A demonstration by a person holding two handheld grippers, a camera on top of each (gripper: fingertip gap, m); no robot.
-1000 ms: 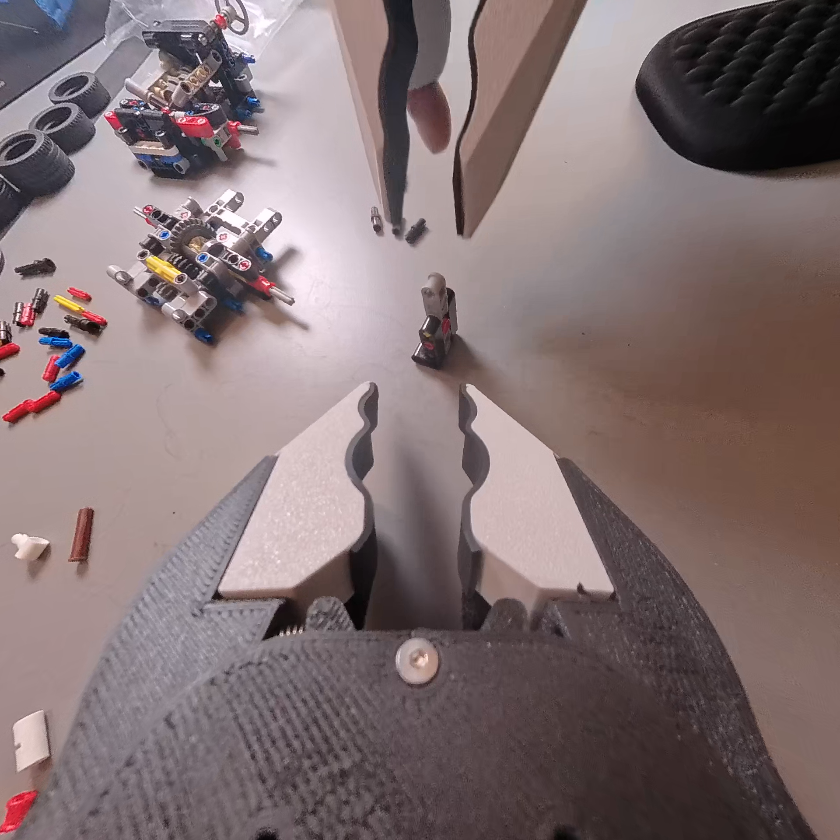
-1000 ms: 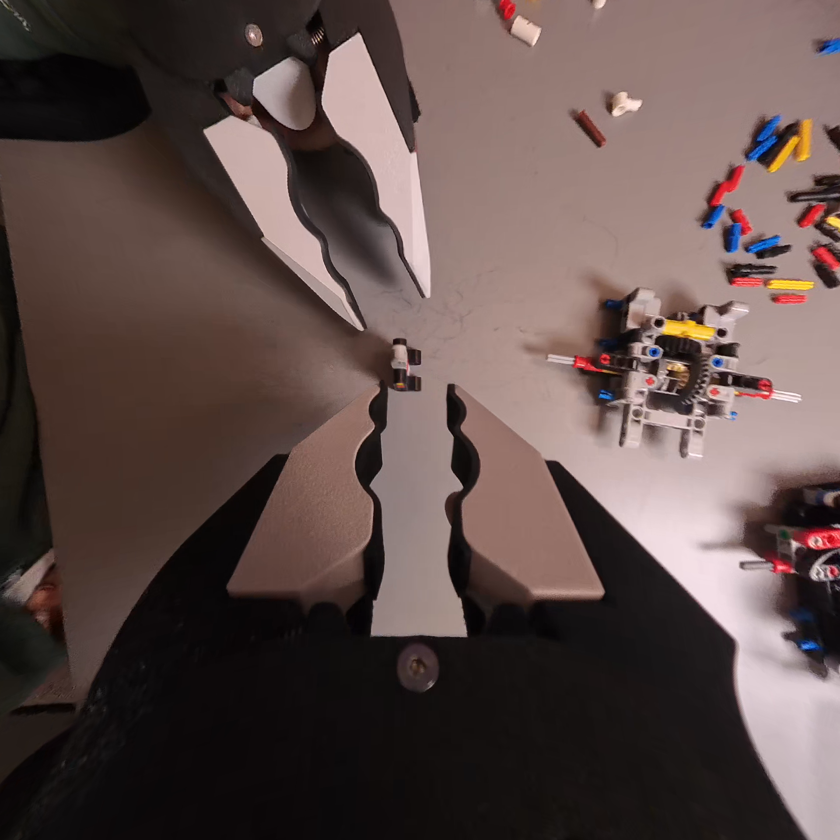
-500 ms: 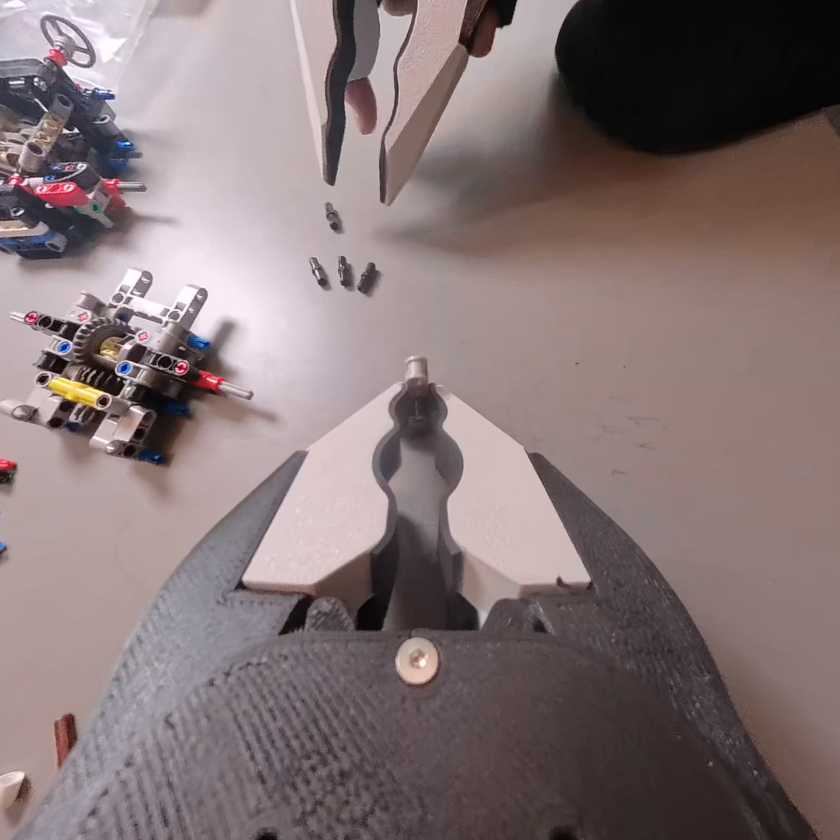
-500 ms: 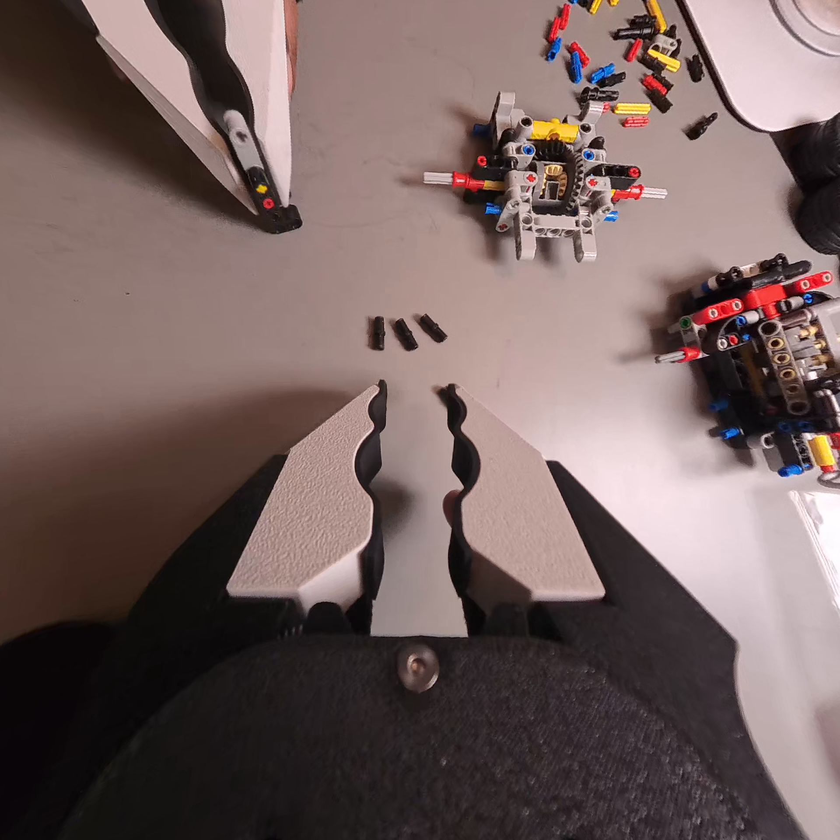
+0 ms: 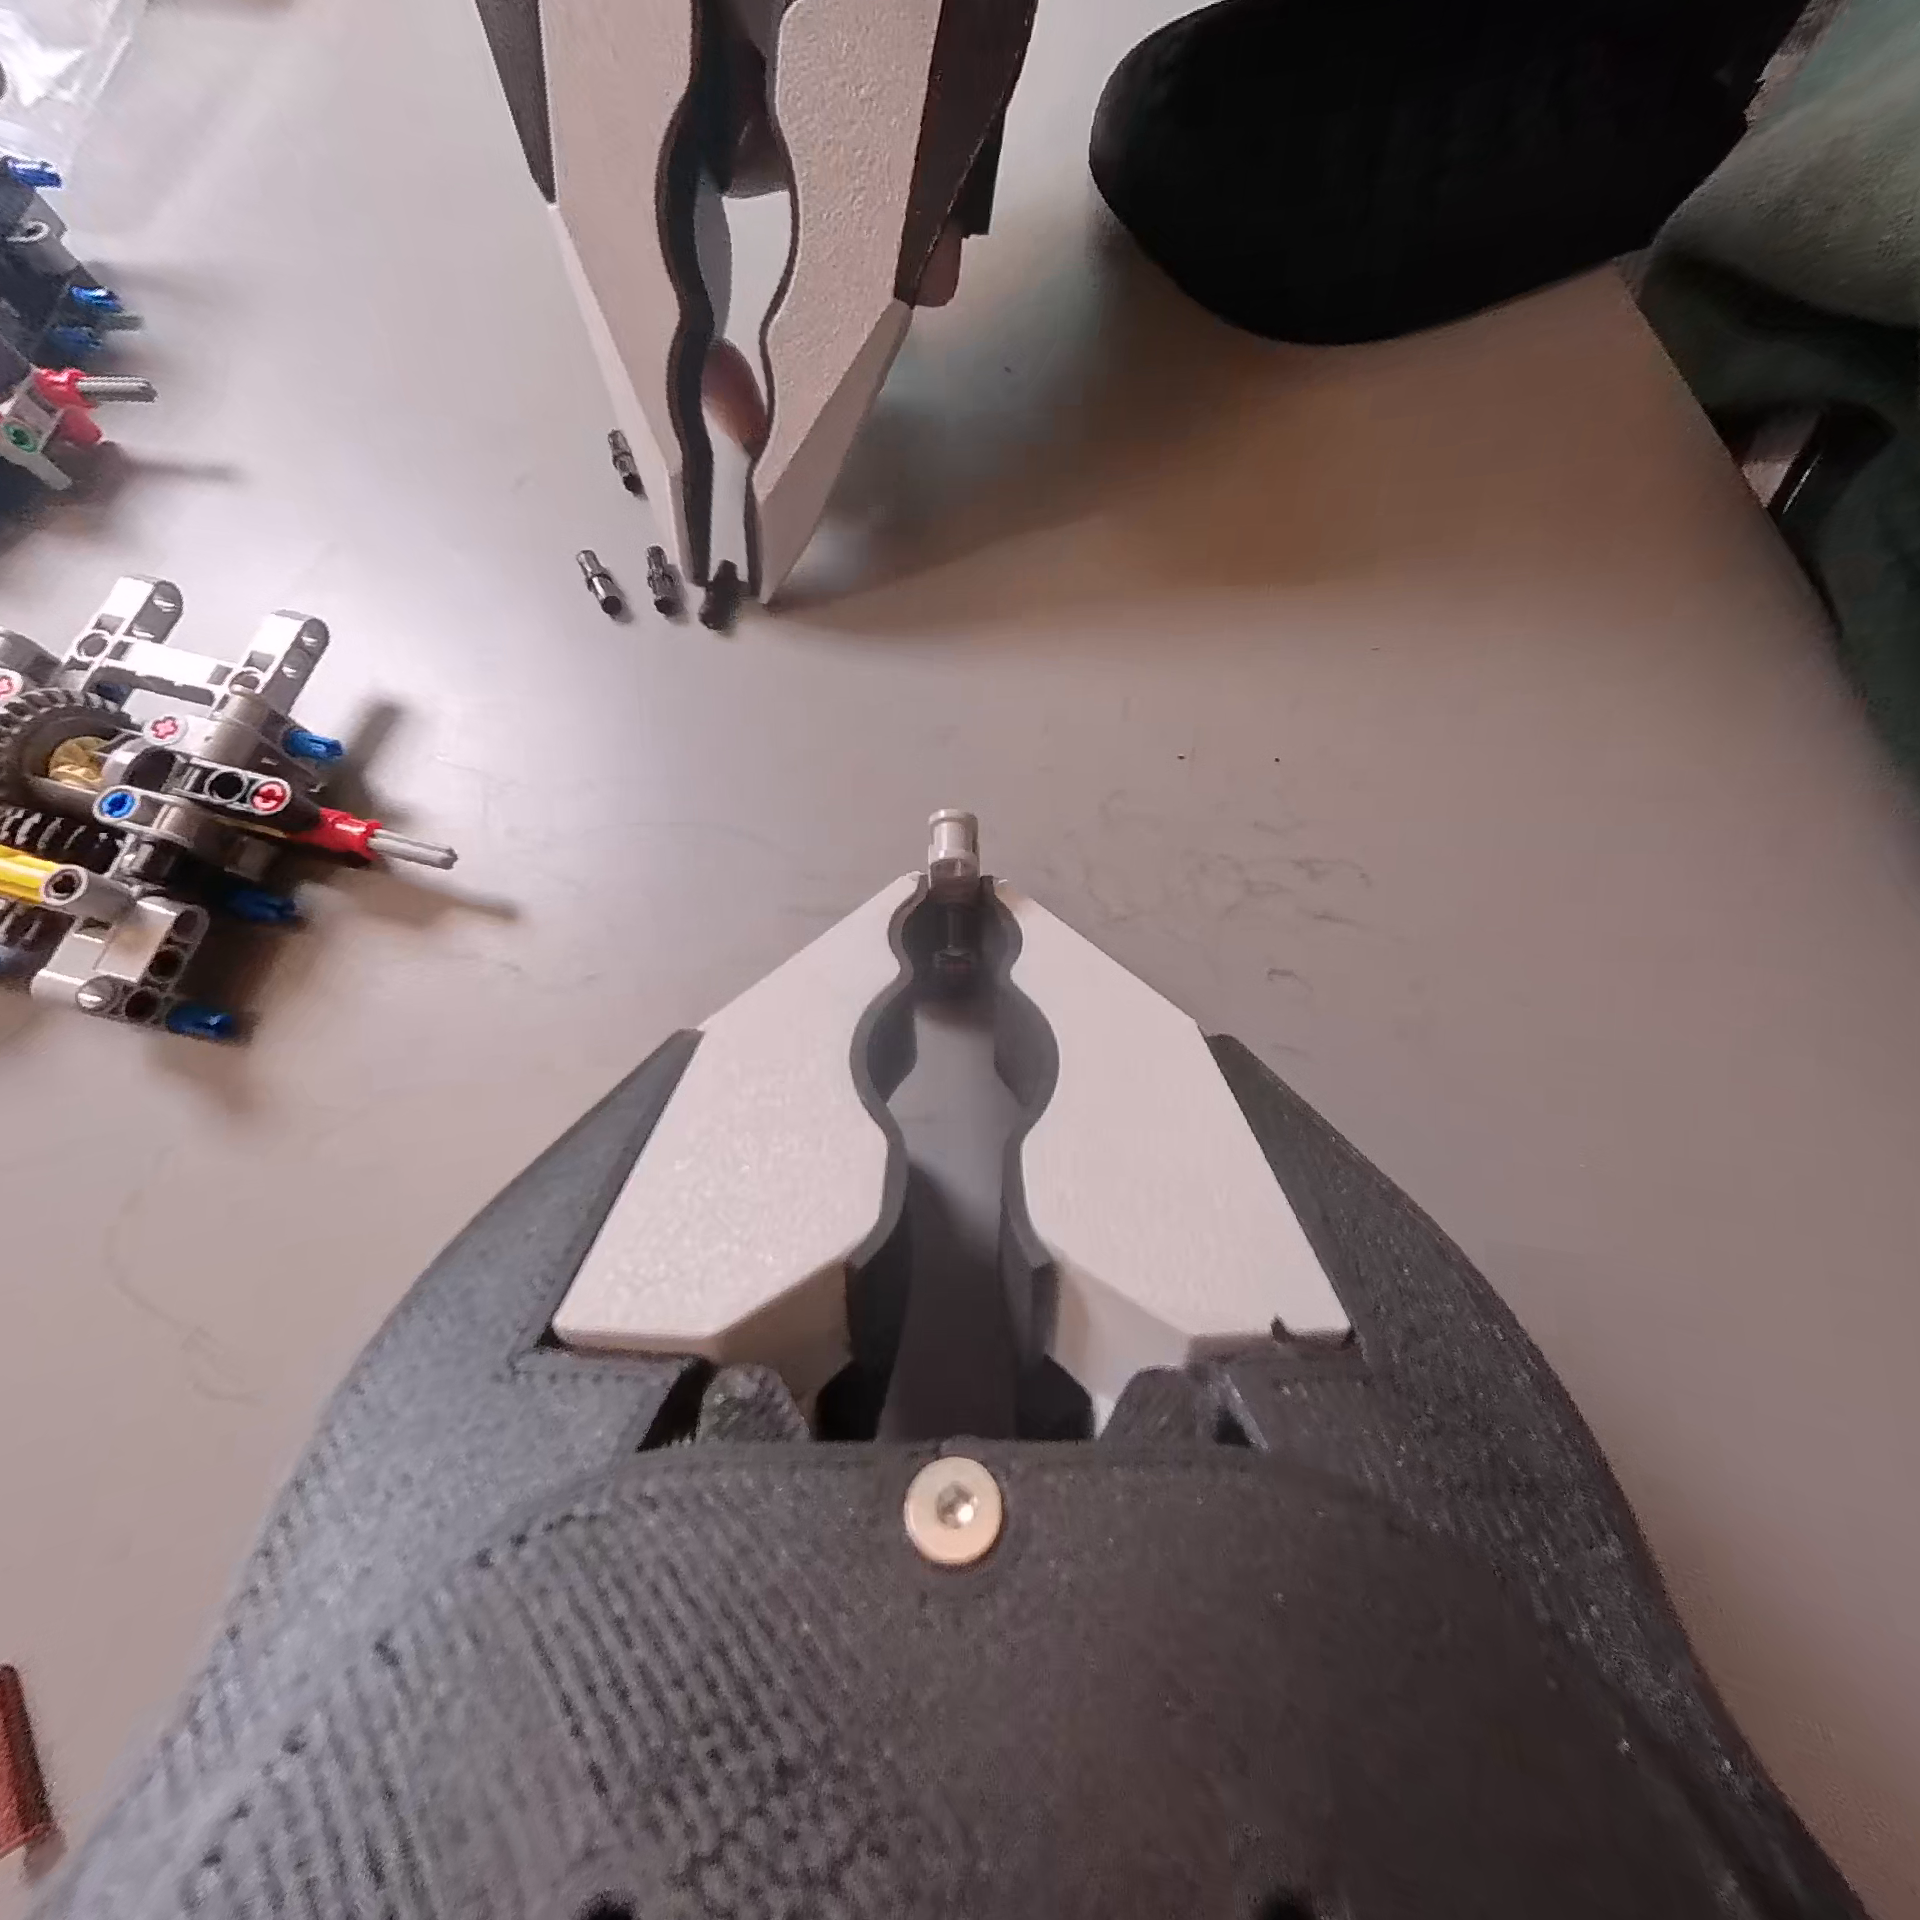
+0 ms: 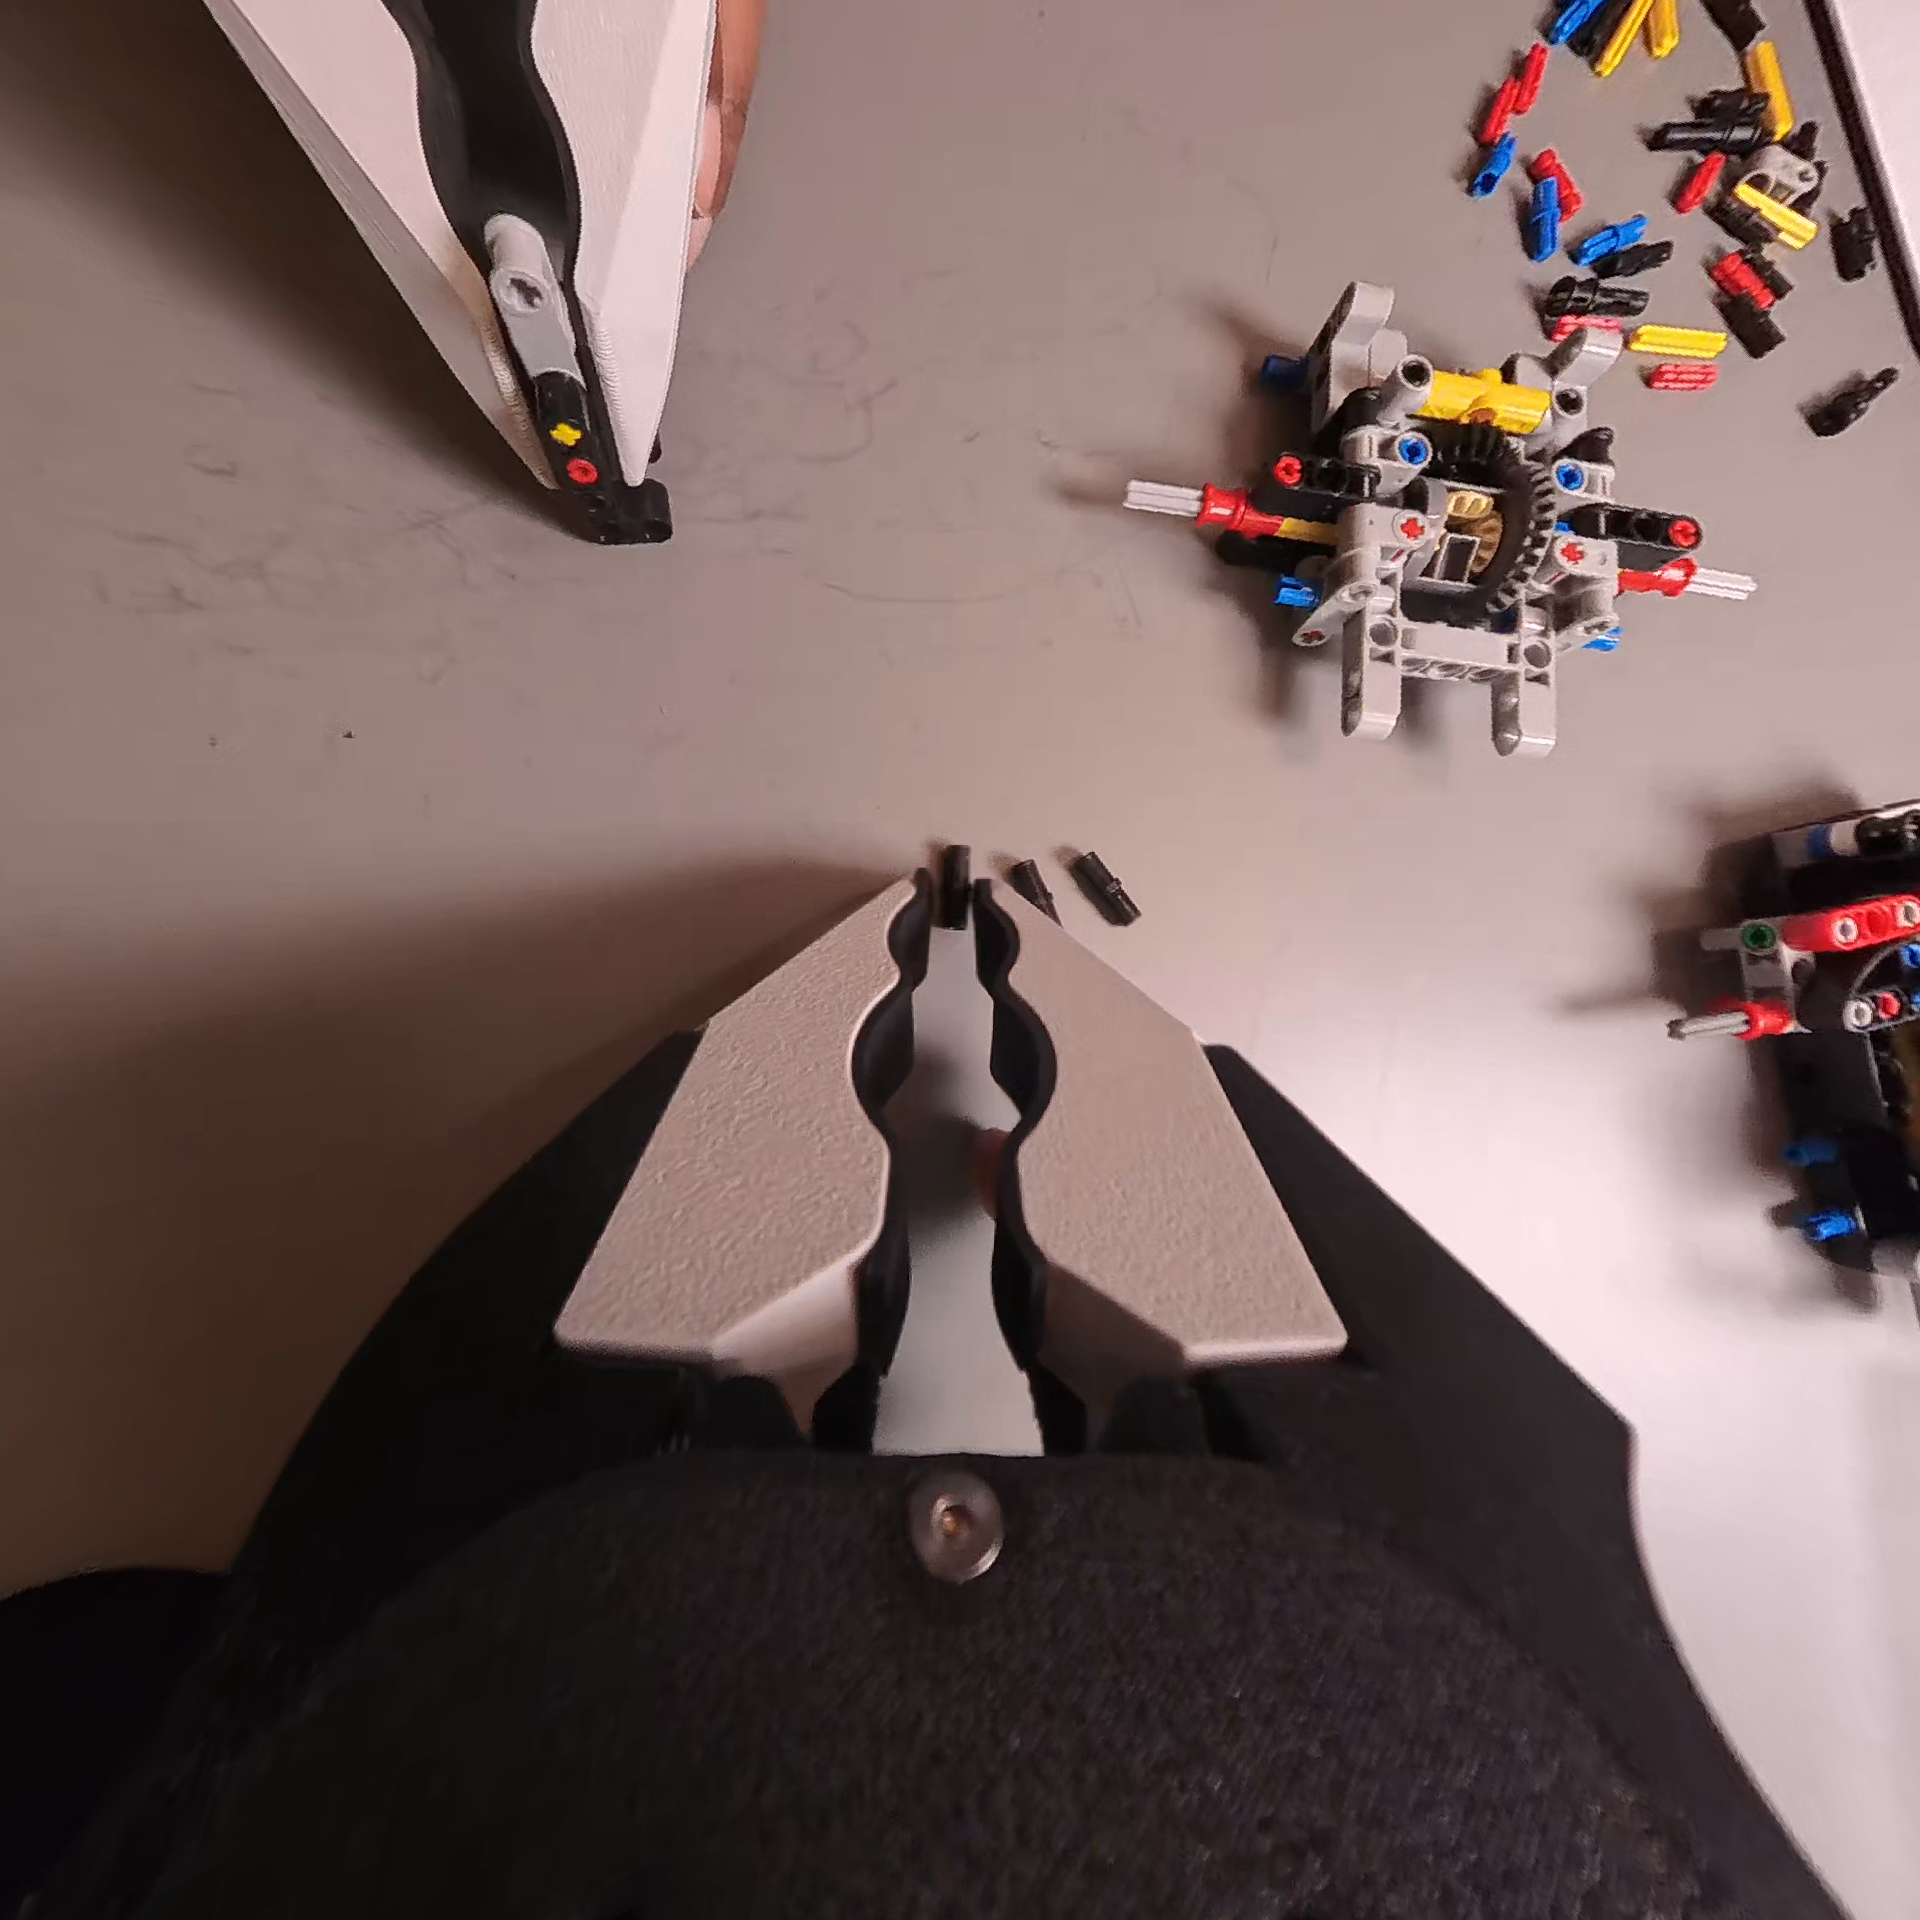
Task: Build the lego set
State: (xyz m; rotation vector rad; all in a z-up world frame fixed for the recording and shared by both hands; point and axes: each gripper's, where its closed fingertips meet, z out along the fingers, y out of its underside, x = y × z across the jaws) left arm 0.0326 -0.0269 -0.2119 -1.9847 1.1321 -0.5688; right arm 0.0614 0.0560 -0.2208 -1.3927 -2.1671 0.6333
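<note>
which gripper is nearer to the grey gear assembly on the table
Left, though not by much. The left gripper hangs across a bare stretch of table from the grey gear assembly, shut on a small grey and black piece. The right gripper sits lower, farther off, pinching a black pin.

A plain grey-beige surface (image 6: pixel 935 675), lightly scuffed, carries toy building parts. Three short black pins (image 6: pixel 1101 888) lie in a row near its middle, with a fourth pin (image 5: pixel 621 457) just apart. A grey geared assembly (image 6: pixel 1455 520) with red, blue and yellow pieces rests to one side, near a scatter of loose coloured pins (image 6: pixel 1662 187) and a darker black assembly (image 6: pixel 1849 1018).
</note>
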